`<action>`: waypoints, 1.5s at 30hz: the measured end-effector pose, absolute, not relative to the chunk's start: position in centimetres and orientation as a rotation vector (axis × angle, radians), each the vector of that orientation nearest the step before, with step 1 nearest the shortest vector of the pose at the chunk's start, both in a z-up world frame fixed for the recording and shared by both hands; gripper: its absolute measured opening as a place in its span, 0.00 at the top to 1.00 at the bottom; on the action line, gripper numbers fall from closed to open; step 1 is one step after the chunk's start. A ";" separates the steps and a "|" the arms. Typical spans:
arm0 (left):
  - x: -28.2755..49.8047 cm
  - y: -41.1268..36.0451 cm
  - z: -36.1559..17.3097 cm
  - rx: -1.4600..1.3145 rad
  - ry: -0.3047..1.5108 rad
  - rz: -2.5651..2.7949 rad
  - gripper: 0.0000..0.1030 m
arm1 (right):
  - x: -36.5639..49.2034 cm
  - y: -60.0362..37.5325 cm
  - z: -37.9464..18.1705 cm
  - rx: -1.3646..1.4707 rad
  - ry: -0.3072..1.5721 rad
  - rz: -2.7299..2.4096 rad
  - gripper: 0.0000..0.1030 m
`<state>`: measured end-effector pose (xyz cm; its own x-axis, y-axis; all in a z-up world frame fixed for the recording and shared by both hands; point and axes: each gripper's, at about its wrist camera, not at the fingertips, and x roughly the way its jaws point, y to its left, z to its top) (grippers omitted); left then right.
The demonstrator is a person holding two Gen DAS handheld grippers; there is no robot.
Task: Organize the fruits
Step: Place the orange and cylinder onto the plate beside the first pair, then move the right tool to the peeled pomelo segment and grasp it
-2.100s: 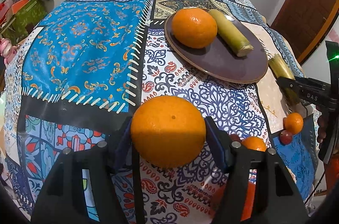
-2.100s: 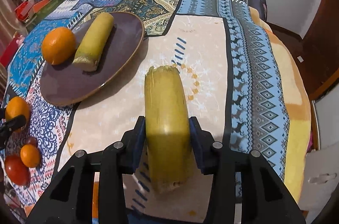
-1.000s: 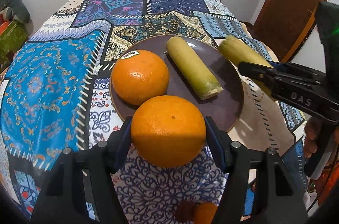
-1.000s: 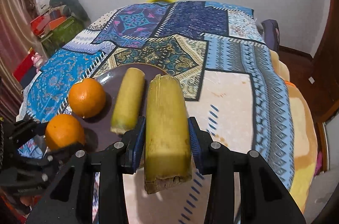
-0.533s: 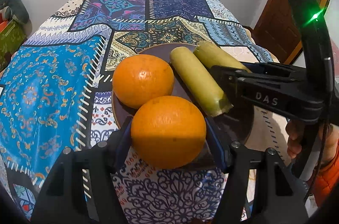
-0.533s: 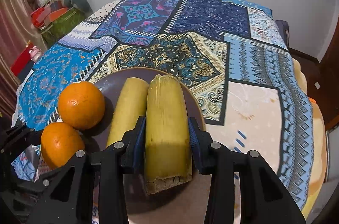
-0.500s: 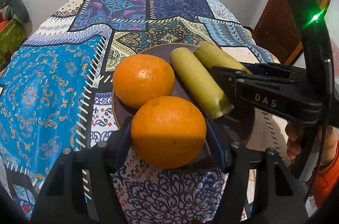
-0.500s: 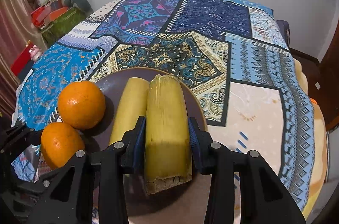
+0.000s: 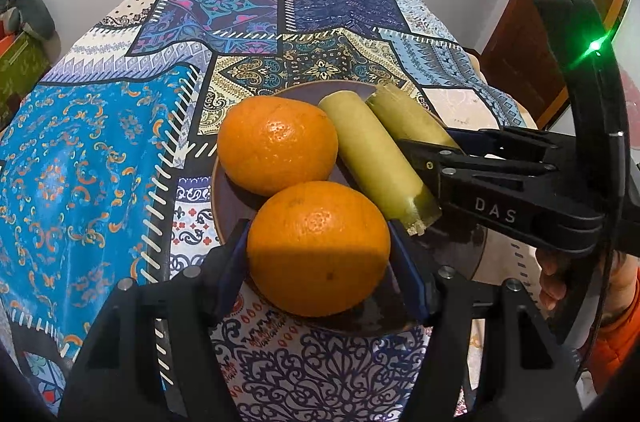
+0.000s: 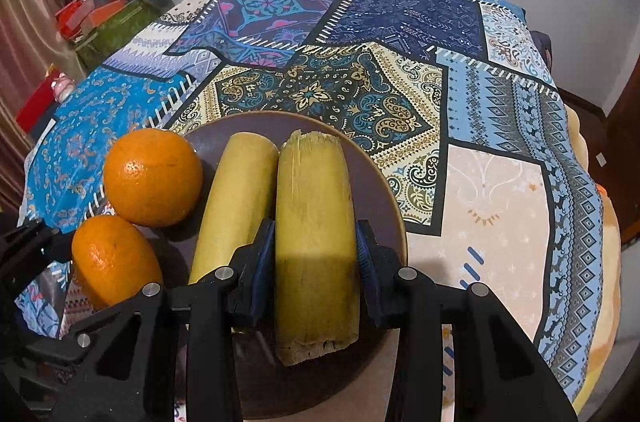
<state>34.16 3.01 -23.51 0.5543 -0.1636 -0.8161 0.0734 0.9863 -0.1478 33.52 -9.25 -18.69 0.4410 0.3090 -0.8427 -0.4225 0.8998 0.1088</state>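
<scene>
Orange fruit (image 9: 318, 248) sits clamped between left fingers (image 9: 234, 262).

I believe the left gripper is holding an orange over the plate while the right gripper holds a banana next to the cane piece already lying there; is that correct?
Not quite: the right gripper holds a second piece of sugar cane, not a banana, as the right wrist view shows. The rest stands: the left gripper holds an orange over the plate.

1. The plate (image 10: 376, 182) lies on the patchwork cloth (image 10: 500, 206).
2. On the plate's left part sits an orange (image 10: 152, 176).
3. A second orange (image 9: 318, 248) is over the plate's near left rim.
4. Two cane pieces (image 10: 236, 198) (image 10: 314, 234) lie side by side, right of the oranges.
</scene>
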 end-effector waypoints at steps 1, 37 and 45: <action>34.1 3.0 -23.5 -0.101 0.975 -0.138 0.35 | 33.5 -9.2 -18.6 -0.130 1.014 0.456 0.65; 14.6 4.6 -14.6 -0.040 0.826 -0.056 0.22 | 12.7 -14.2 -10.0 -0.091 0.867 0.428 0.25; 11.5 5.4 -15.9 -0.058 0.850 -0.053 0.22 | 10.2 -12.5 -12.7 -0.089 0.959 0.451 0.20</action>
<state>11.52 5.43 -15.92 0.6590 -0.0698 -0.7489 0.0236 0.9971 -0.0722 10.19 -12.54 -12.67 0.4896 0.3323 -0.8062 -0.4096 0.9038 0.1238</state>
